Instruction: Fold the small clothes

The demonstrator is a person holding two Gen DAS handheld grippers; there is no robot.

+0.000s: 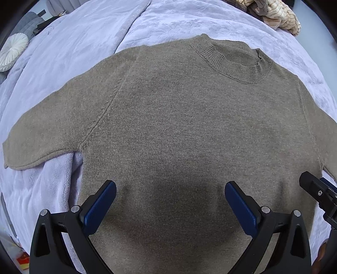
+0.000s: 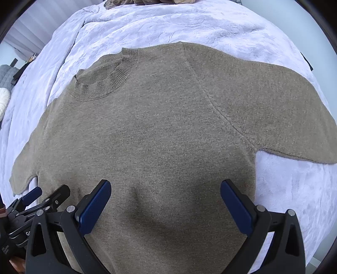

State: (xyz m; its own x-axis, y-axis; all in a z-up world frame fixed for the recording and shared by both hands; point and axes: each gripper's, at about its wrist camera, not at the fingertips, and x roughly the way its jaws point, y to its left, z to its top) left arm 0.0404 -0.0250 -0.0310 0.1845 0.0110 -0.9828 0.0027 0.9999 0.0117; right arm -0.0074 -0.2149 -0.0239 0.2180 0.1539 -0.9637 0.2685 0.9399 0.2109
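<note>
Sweater (image 1: 179, 126): taupe knit, short sleeves, spread flat and face up on the blanket (image 1: 84, 42); nothing folded yet.
Collar (image 1: 236, 63): ribbed, at the far end from both cameras.
Sleeves: left sleeve (image 1: 42, 134) and right sleeve (image 2: 294, 118) lie straight out to the sides.
Left tongs (image 1: 170, 202): released, blue pads (image 1: 100, 208) wide apart, hovering over the lower body of the sweater near its left edge; contact with the knit cannot be told.
Right tongs (image 2: 165, 200): released, spread wide over the lower body toward its right edge.
Spacing: the two tongs sit side by side, each visible at the edge of the other's view.
Blanket: pale lilac plush, rumpled, covering a bed.
Far end: cream and brown bundle (image 1: 276, 14), possibly other clothes.
Left margin: round white cushion (image 1: 12, 50).
</note>
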